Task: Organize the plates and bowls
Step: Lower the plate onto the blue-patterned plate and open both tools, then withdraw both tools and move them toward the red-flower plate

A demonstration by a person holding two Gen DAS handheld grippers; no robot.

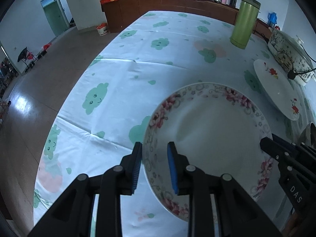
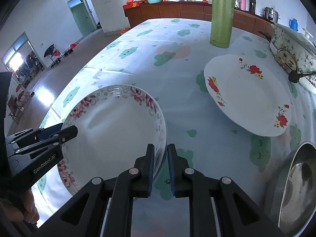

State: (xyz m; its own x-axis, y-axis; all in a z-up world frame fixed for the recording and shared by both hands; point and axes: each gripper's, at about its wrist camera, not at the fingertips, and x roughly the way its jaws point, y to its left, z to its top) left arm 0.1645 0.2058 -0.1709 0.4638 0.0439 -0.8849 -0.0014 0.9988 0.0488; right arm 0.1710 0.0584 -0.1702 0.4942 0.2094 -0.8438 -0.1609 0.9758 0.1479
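We note the surface [image 2: 126,67] first, a long table under a pale cloth printed with green clouds, and it carries everything here. Largest on it, far right, sits a floral electric cooker [image 2: 290,53] with a black plug [image 2: 294,76] at its side; its contents are hidden from us. Next, the steel bowl [image 2: 296,185] at the right edge of the right wrist view shows only a reflective inside. The white plate with red flowers [image 2: 248,96] lies just in front of the cooker, bare of food. The pink-flowered deep plate [image 1: 209,138] lies nearest us, left of the white plate and apart from it, also holding nothing. Whether it rests on the cloth or is lifted clear we cannot tell. Both tongs straddle its rim from opposite sides. The left tongs [image 1: 155,167] have one pad outside the rim and one inside, with a visible gap at the inner pad, so we read them as released. The right tongs [image 2: 160,169] stand narrower across the opposite rim, yet the pads do not plainly press the porcelain, so we log them as released too. A green thermos flask [image 2: 221,17] stands upright well beyond the plates. Nothing lies between the two plates. A wooden sideboard [image 1: 177,7] with kettles and flasks lines the far wall.
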